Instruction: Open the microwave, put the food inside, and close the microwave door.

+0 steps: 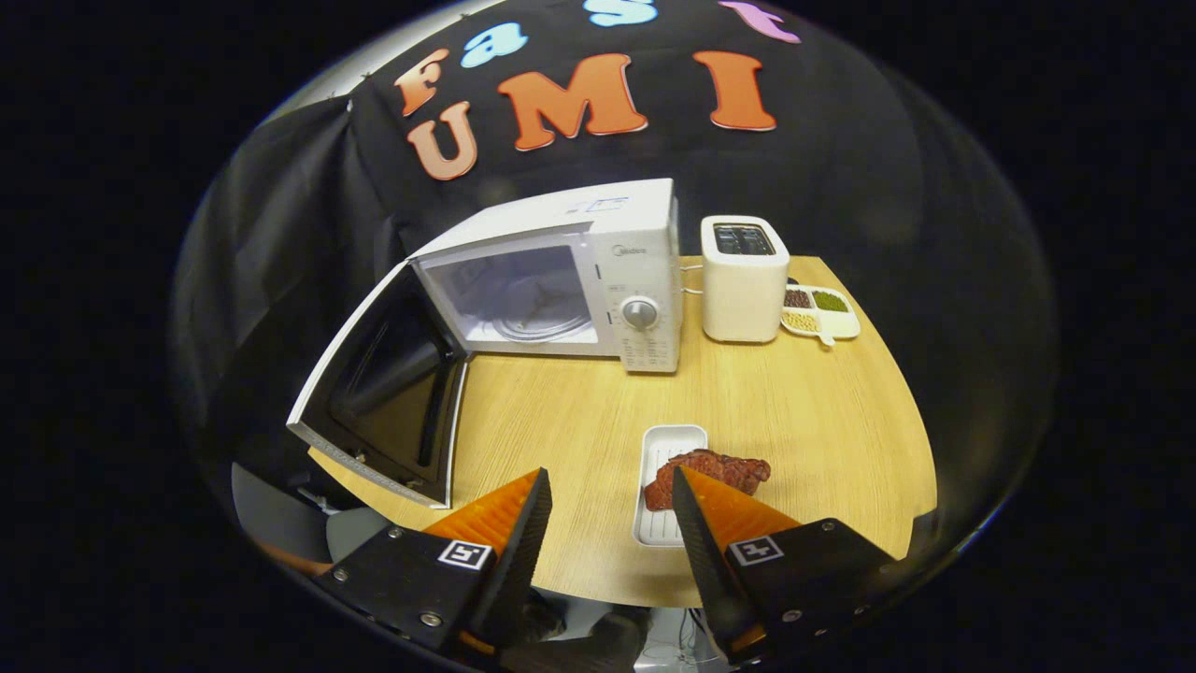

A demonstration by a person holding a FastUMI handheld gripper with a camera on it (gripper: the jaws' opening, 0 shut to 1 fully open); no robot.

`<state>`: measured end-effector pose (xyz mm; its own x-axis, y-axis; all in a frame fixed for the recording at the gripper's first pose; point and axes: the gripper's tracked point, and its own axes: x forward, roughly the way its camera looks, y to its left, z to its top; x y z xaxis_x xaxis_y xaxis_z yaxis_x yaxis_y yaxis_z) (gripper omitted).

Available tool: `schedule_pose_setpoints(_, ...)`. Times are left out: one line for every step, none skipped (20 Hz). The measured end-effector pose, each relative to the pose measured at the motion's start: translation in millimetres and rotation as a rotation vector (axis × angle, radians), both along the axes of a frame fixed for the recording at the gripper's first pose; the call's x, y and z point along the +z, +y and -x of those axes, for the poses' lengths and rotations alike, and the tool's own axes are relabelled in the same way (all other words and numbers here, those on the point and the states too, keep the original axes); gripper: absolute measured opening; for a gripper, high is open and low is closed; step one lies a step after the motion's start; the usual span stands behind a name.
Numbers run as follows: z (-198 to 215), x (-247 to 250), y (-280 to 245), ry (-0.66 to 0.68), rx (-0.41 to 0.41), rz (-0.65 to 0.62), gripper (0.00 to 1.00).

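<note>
Lying on a small white ridged rectangular tray (665,444) at the lower centre of the frame, the reddish-brown slab of meat-like food (715,467) has not yet been picked up; it sits just ahead of the right orange wedge-shaped finger, which partly covers it. The jaws (609,500) stand wide apart and hold nothing. Up and to the left, the white microwave (598,280) has its door (374,393) swung fully out, showing the bare glass turntable inside. So, as I judge it, the opening step is done; grasping the food, placing it inside and shutting the door remain. All rests on a light wooden worktop (794,411), with a white toaster (743,280) and a divided dish of beans (822,313) at the upper right.
</note>
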<state>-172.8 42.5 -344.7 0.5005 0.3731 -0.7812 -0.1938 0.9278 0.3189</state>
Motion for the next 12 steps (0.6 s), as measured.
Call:
schedule_pose_setpoints(-2,-7,-8,0.025,-0.013,-0.008,0.81)
schedule_pose_setpoints(-6,-15,-17,0.046,-0.023,-0.013,0.83)
schedule_pose_setpoints(-9,-20,-26,0.063,-0.031,-0.018,0.85)
schedule_pose_setpoints(-14,-25,-33,0.075,-0.038,-0.029,0.86)
schedule_pose_setpoints(-16,-29,-39,0.089,-0.042,-0.038,0.88)
schedule_pose_setpoints(-18,-33,-44,0.103,-0.044,-0.046,0.88)
schedule_pose_setpoints(-19,-39,-51,0.116,-0.045,-0.051,0.89)
schedule_pose_setpoints(-21,-44,-55,0.130,-0.046,-0.061,0.90)
schedule_pose_setpoints(-22,-50,-59,0.148,-0.048,-0.074,0.91)
schedule_pose_setpoints(-23,-58,-61,0.174,-0.050,-0.094,0.91)
schedule_pose_setpoints(-22,-64,-62,0.198,-0.052,-0.113,0.91)
schedule_pose_setpoints(-24,-70,-62,0.219,-0.059,-0.133,0.91)
